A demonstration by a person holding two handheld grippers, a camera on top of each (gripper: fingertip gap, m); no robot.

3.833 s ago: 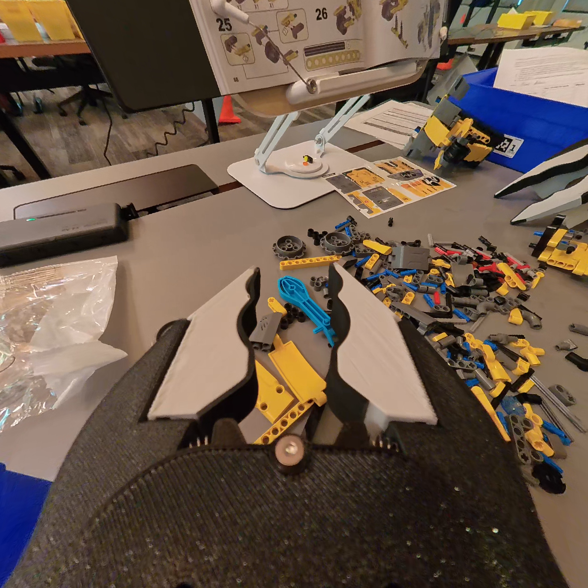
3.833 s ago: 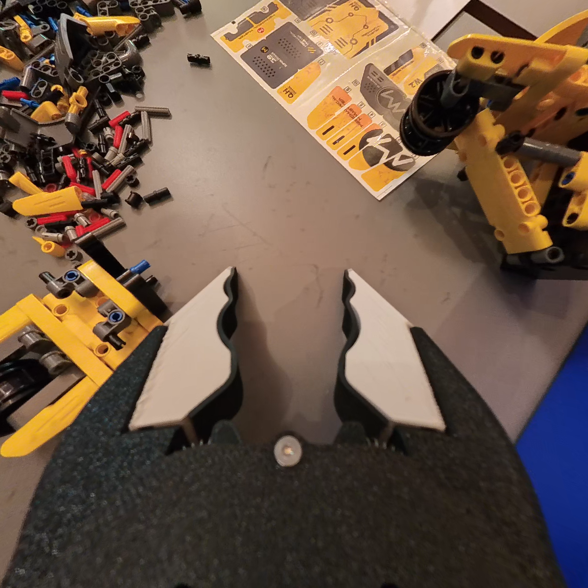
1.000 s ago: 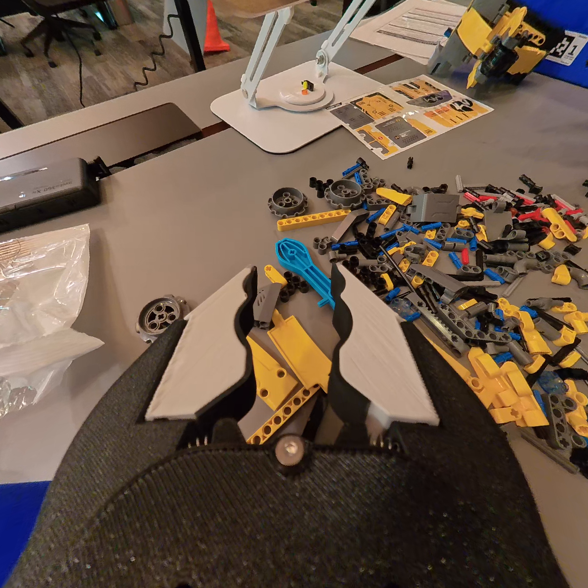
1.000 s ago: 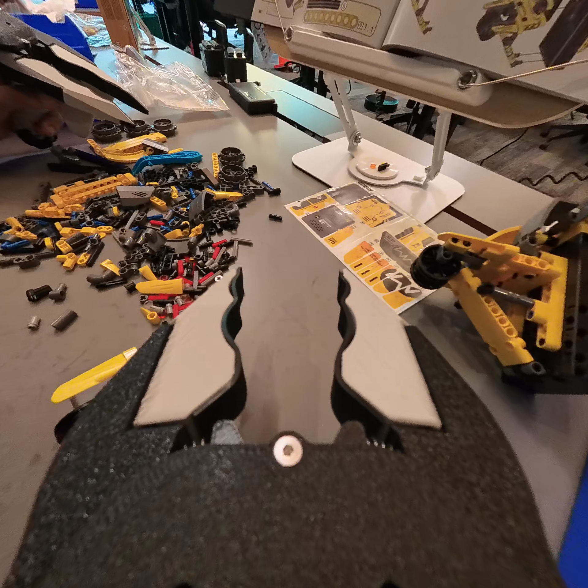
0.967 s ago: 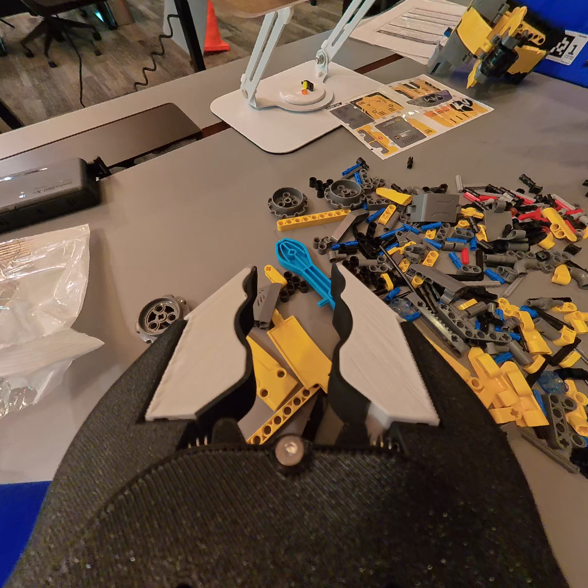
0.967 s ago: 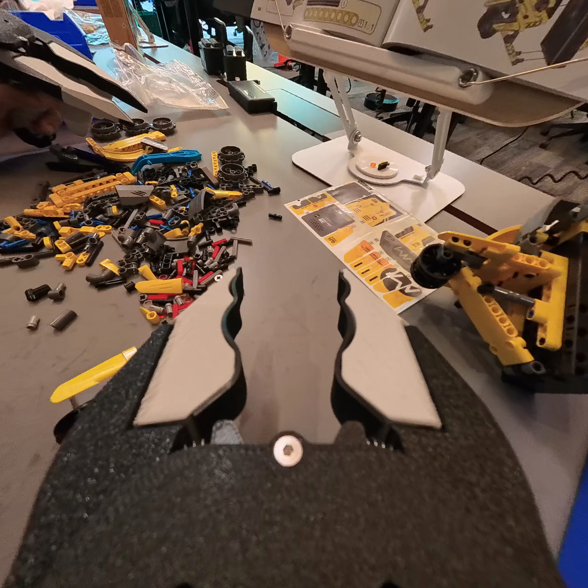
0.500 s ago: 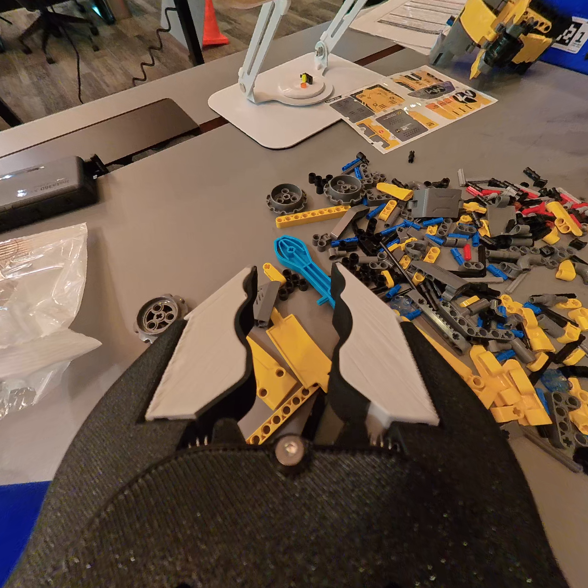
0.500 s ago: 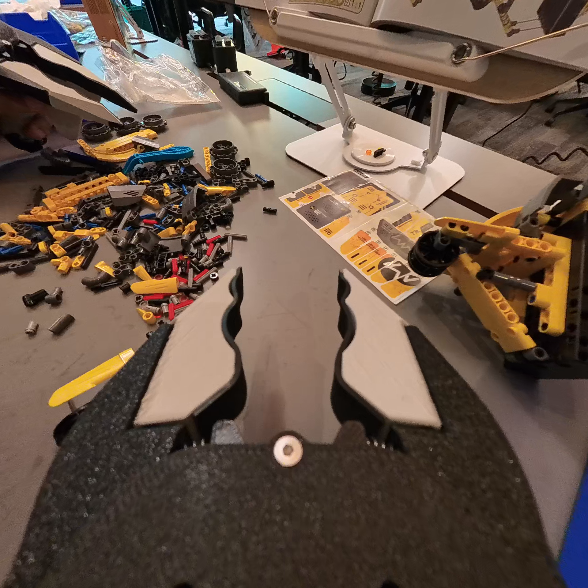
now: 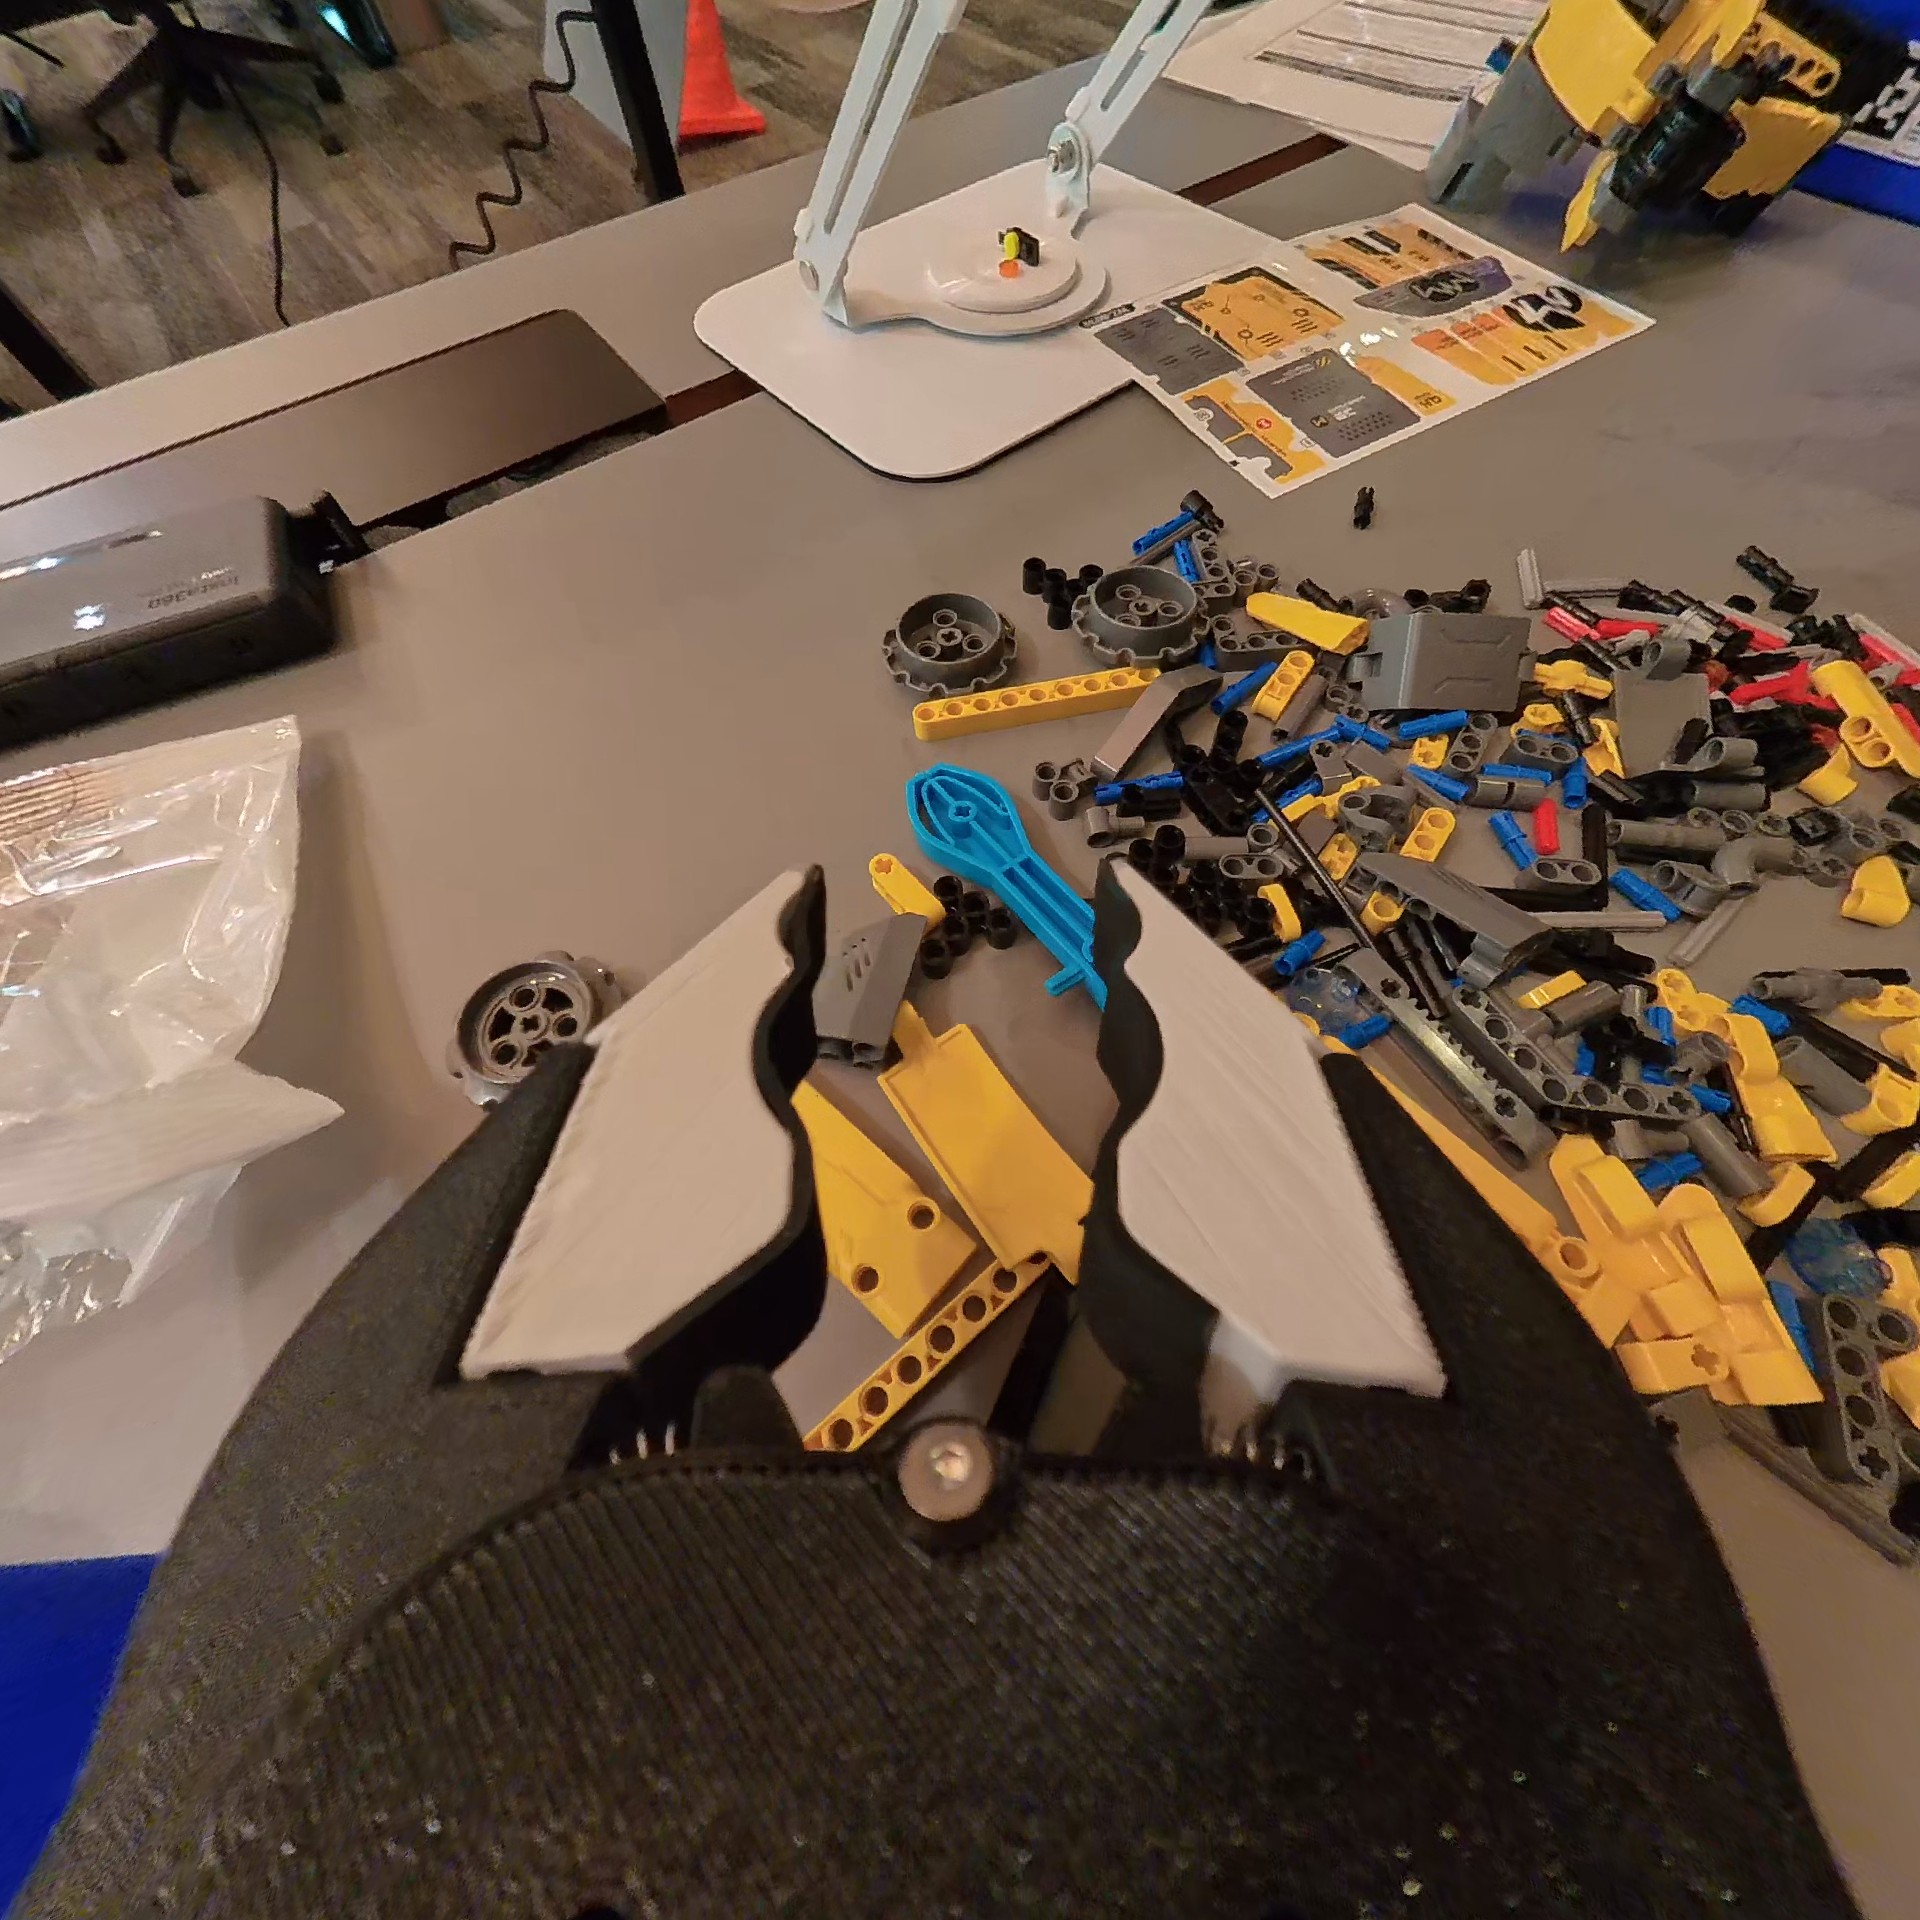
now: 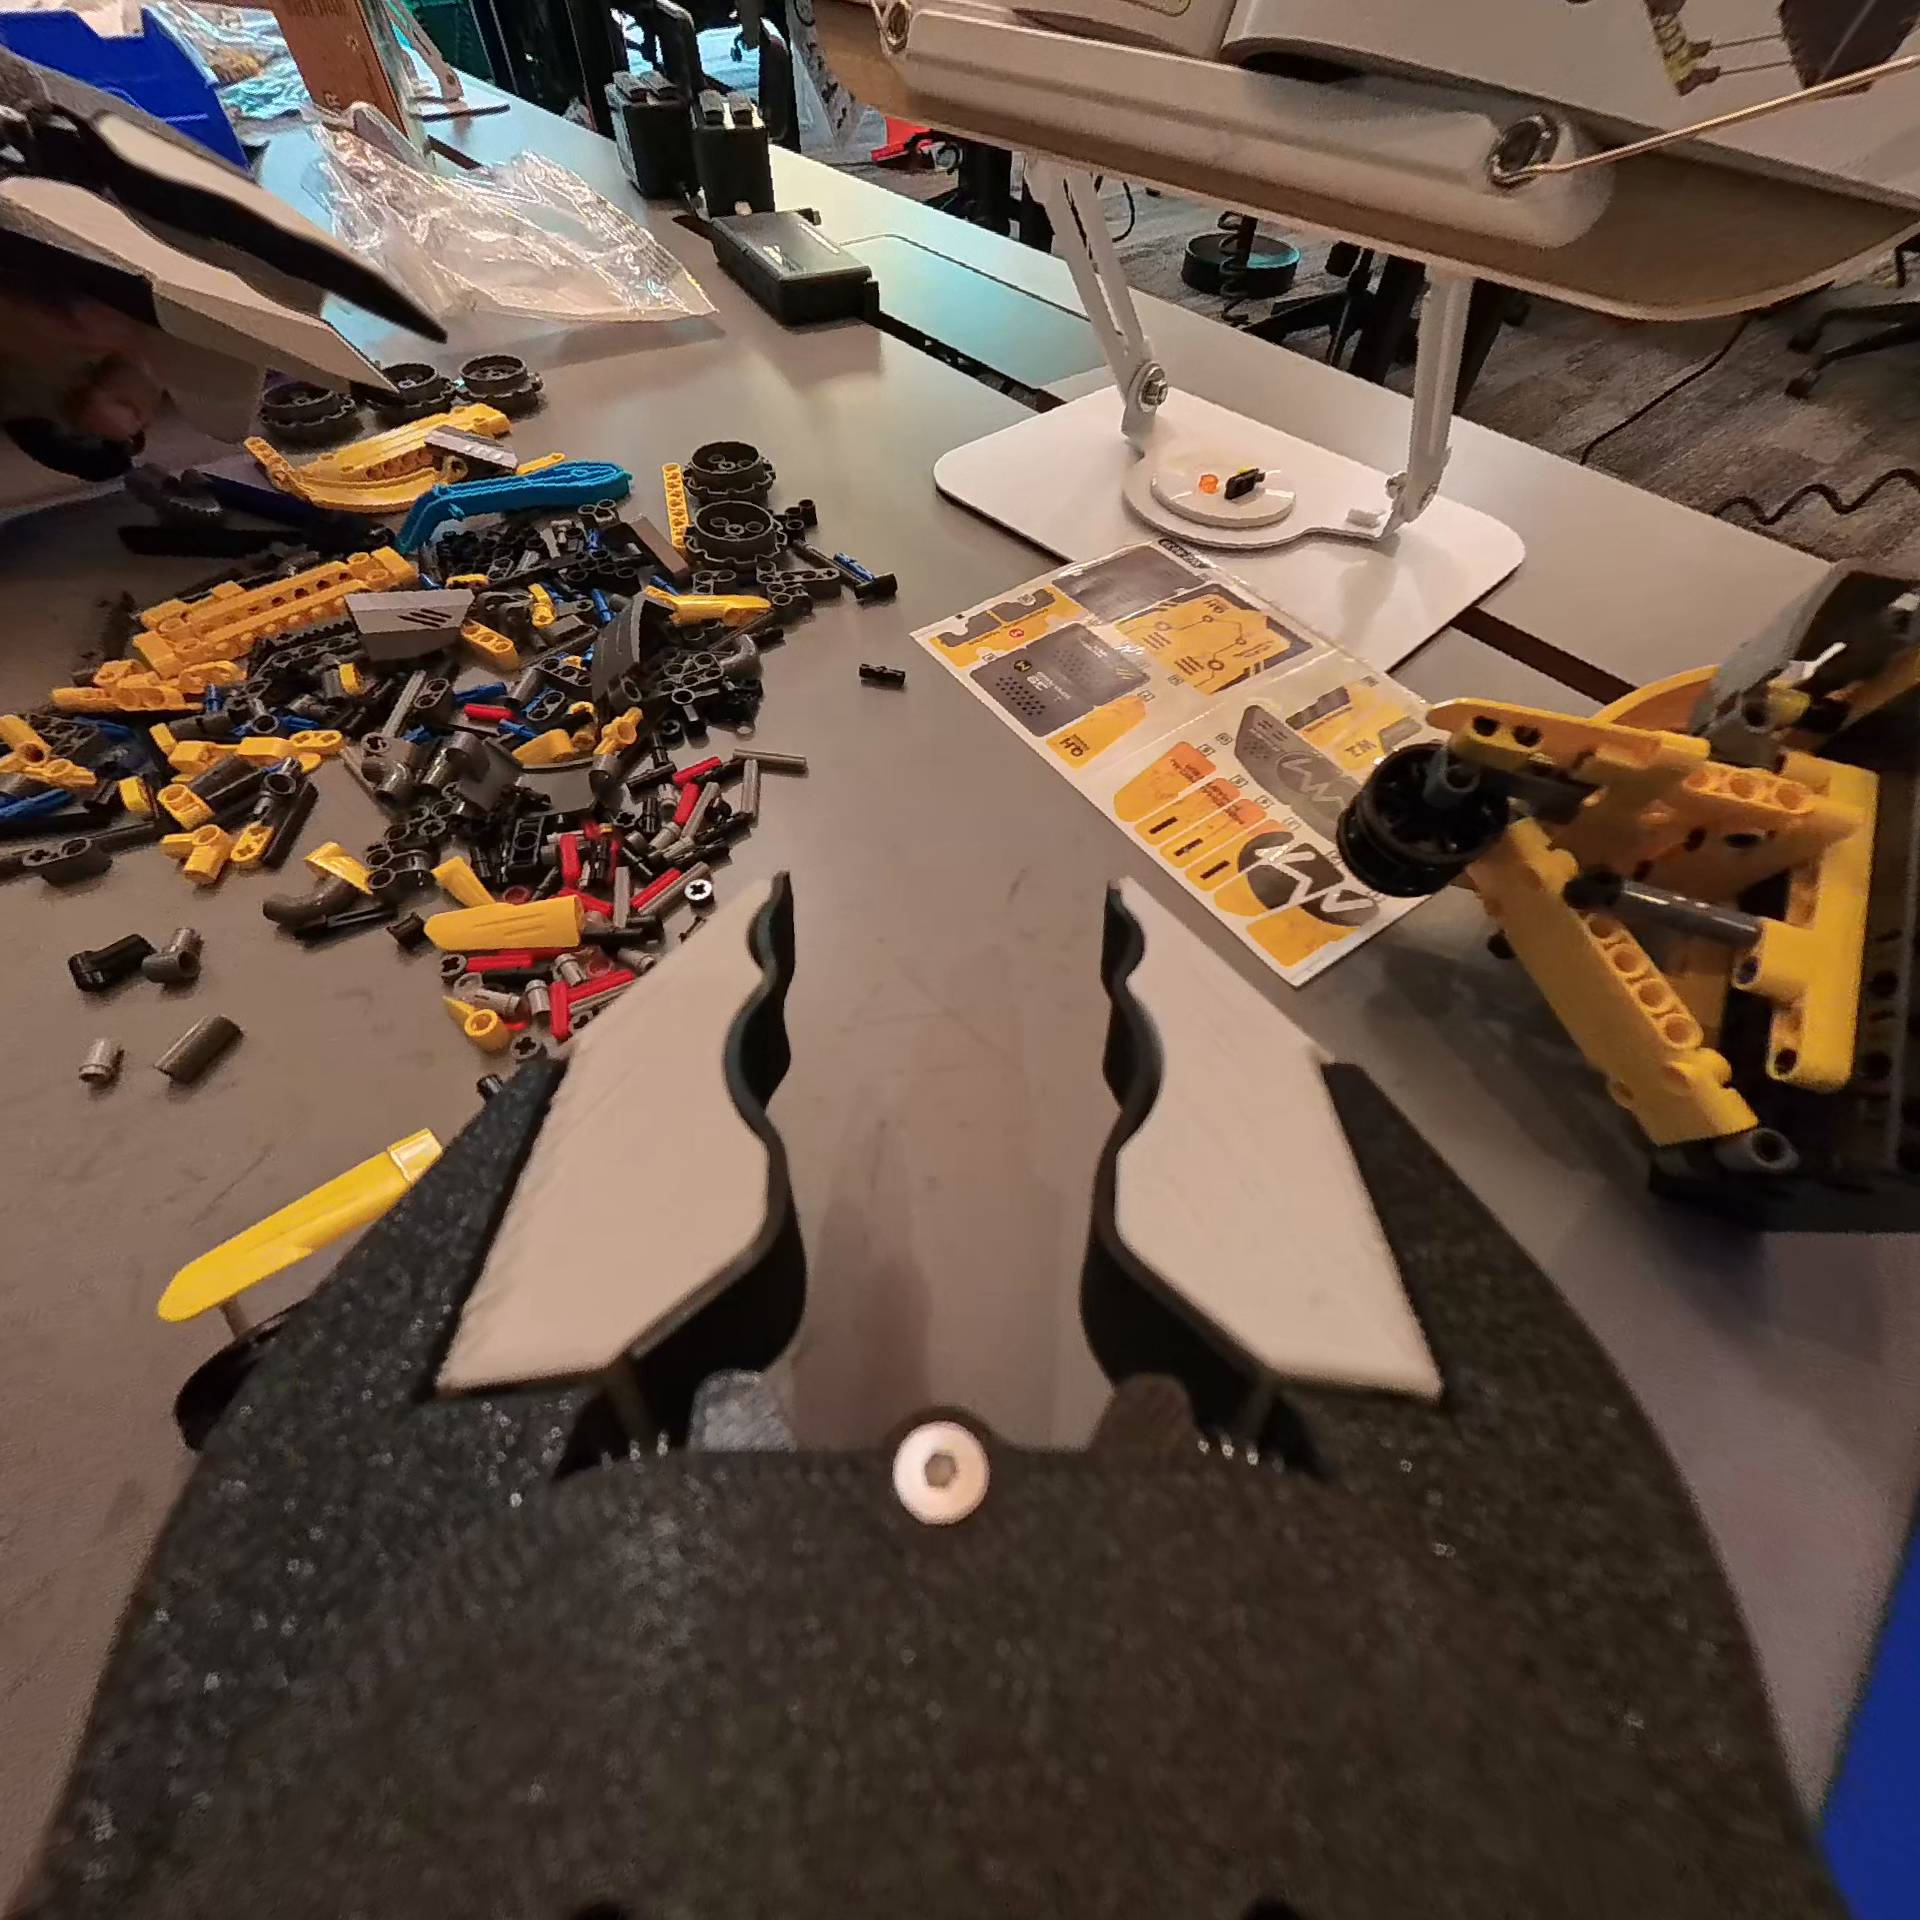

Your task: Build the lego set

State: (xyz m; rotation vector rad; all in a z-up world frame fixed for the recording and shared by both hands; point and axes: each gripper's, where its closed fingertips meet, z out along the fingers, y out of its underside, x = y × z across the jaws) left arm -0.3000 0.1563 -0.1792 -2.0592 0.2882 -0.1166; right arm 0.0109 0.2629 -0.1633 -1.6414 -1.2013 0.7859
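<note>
The left gripper (image 9: pixel 958 883) is held half-open with nothing between its jaws. It hangs over the near left edge of the loose pile of parts (image 9: pixel 1507 831), above two flat yellow panels (image 9: pixel 987 1132) and a long yellow holed beam that lie on the grey table (image 9: pixel 623 675). Whether its fingers touch them cannot be told. A small grey slotted panel (image 9: pixel 868 977) lies just beside the left fingertip, and a blue lever tool (image 9: pixel 997 852) runs up to the right one. A grey wheel hub (image 9: pixel 525 1023) sits alone just left of the gripper. The right gripper (image 10: pixel 945 894) is also parted about as wide and empty. Only bare table shows between its fingers, so it is nearest to nothing in particular: the red and grey pins at the pile's edge lie to its left, a curved yellow piece (image 10: pixel 301 1226) lies near its left side, and the partly built yellow model (image 10: pixel 1662 883) stands well off to the right. A sticker sheet (image 10: pixel 1174 727) lies flat between pile and model, its corner under the model's black wheel. As for containers, a crumpled clear plastic bag (image 9: pixel 135 935) lies at the left – mostly flat, with what look like a few small grey pieces in its near end. A white stand (image 10: pixel 1226 499) at the far side carries an open booklet above the table.
</note>
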